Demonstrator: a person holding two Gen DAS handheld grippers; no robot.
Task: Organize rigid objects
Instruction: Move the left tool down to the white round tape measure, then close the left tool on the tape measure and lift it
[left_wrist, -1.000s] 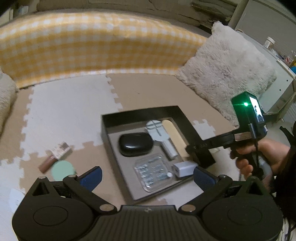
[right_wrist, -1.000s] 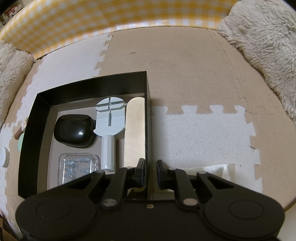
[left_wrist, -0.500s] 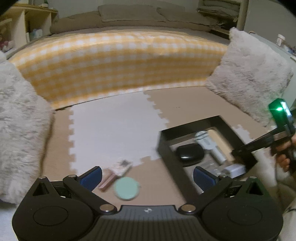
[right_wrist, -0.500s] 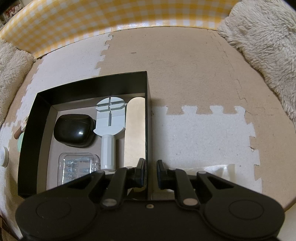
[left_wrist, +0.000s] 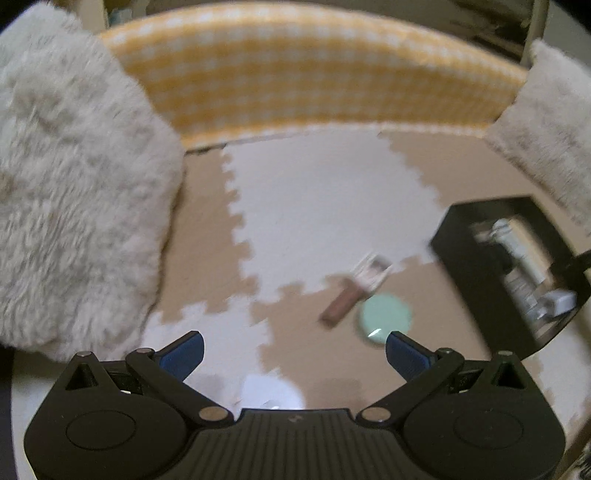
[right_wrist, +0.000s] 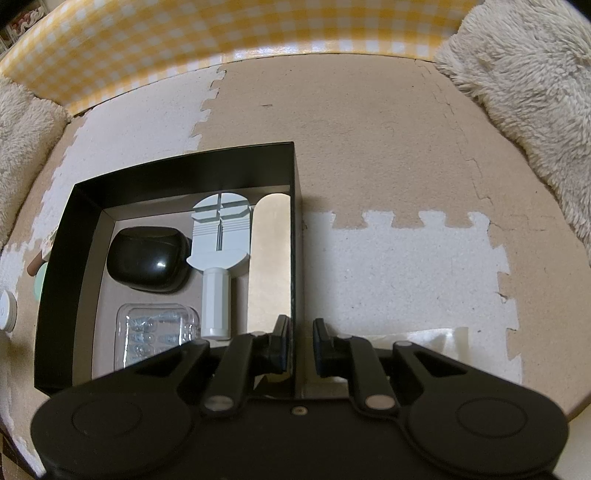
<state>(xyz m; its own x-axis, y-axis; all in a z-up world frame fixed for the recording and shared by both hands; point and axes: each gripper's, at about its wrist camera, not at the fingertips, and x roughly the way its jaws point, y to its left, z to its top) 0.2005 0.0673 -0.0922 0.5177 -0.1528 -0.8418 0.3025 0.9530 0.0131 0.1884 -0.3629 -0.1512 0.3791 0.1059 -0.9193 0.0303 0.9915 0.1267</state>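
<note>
Right wrist: four items in one box (right_wrist: 184, 173)

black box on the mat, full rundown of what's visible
The black box is a shallow open tray, rectangular, with glossy black walls and a grey-brown floor, sitting flat on the foam mat. Inside lie a black rounded case, a white handled tool, a tan flat stick and a clear blister pack. The right gripper straddles its right wall, jaws nearly closed; contact is unclear.
</note>
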